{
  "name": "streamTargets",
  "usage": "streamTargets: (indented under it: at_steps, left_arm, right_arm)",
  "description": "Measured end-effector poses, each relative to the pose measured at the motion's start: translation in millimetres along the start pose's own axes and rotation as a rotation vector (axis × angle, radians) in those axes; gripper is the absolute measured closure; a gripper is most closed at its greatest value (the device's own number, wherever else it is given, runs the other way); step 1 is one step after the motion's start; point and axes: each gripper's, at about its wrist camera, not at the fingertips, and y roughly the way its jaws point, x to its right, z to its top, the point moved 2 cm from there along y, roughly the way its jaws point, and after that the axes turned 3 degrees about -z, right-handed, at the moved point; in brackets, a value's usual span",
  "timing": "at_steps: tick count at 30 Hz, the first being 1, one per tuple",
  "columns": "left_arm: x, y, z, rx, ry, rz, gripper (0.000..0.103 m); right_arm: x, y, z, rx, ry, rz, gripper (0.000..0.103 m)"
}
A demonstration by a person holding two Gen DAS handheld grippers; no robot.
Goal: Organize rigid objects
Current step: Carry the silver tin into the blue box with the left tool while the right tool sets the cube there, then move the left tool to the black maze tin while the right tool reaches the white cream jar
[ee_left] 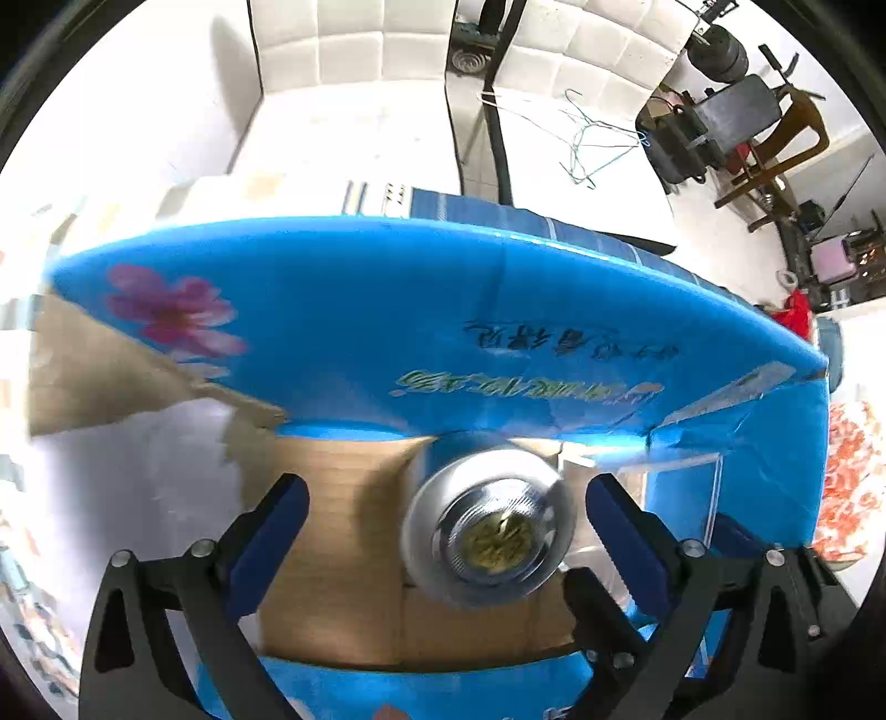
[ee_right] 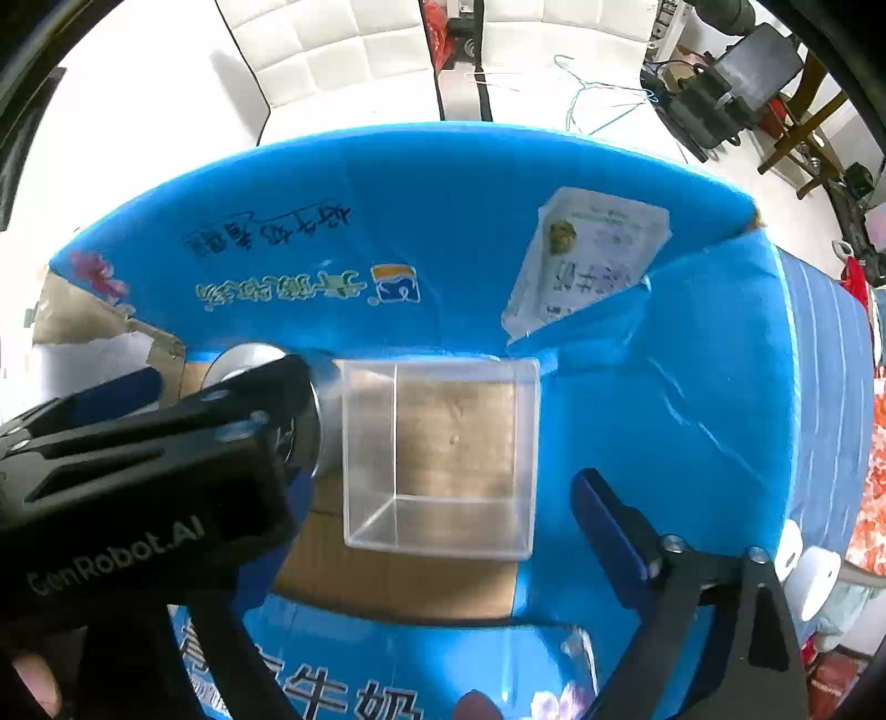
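An open blue cardboard box (ee_left: 443, 310) (ee_right: 470, 221) with a brown floor fills both views. On that floor lies a round clear jar (ee_left: 487, 531) with a silver rim and a gold piece inside. It sits between the fingers of my left gripper (ee_left: 447, 487), which is open and does not touch it. A clear square plastic box (ee_right: 443, 454) (ee_left: 686, 487) rests just right of the jar (ee_right: 249, 354). My right gripper (ee_right: 440, 482) hovers open above the clear box. Its left finger is hidden behind the left gripper's black housing (ee_right: 155, 443).
A white printed card (ee_right: 587, 260) leans on the box's inner far wall. Wire hangers (ee_right: 598, 94) lie on the white quilted surface (ee_right: 343, 50) beyond. A wooden chair piled with dark gear (ee_left: 742, 127) stands at the far right. White rolls (ee_right: 814, 576) sit outside the box's right wall.
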Motion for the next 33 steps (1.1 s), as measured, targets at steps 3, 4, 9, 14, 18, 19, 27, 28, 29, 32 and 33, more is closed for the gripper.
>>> streamTargets:
  at_steps: [3, 4, 9, 14, 18, 19, 27, 28, 29, 32, 33]
  left_arm:
    - [-5.9, -15.0, -14.8, 0.030, 0.017, 0.032, 0.000]
    - [-14.4, -18.4, -19.4, 0.044, 0.025, 0.045, 0.000]
    - [-23.5, -47.6, -46.0, 0.114, 0.066, 0.080, 0.000]
    - [-25.8, -87.5, -57.1, 0.193, 0.061, 0.090, 0.000]
    - [-18.9, -109.9, -66.9, 0.242, 0.063, 0.095, 0.000]
    - [-18.2, -114.1, -70.0, 0.247, 0.063, 0.098, 0.000]
    - [-7.6, -168.0, -118.8, 0.332, 0.081, 0.115, 0.000]
    - [-7.4, -172.7, -122.1, 0.339, 0.082, 0.117, 0.000]
    - [-6.0, -180.2, -127.4, 0.351, 0.081, 0.112, 0.000]
    - [-2.3, -195.1, -138.1, 0.374, 0.075, 0.111, 0.000]
    - [-0.7, -198.4, -140.9, 0.380, 0.076, 0.113, 0.000]
  right_arm:
    - [6.4, -7.8, -5.6, 0.002, 0.011, -0.003, 0.002]
    - [7.1, -10.0, -13.0, 0.006, 0.013, -0.007, 0.002]
    - [4.8, -38.3, -36.2, 0.040, 0.023, -0.022, 0.002]
    - [7.2, -78.7, -54.1, 0.106, 0.040, -0.012, 0.002]
    - [2.7, -118.1, -78.9, 0.172, 0.038, -0.018, 0.002]
    - [3.1, -125.8, -83.7, 0.183, 0.036, -0.022, 0.002]
    - [-9.6, -184.2, -119.1, 0.237, 0.024, 0.005, 0.002]
    - [-9.8, -191.0, -124.5, 0.243, 0.021, 0.010, 0.002]
    - [-9.6, -195.3, -128.4, 0.248, 0.019, 0.016, 0.002]
    - [-8.7, -211.2, -141.0, 0.263, 0.012, 0.038, 0.002]
    - [-8.4, -215.2, -144.3, 0.268, 0.009, 0.048, 0.002]
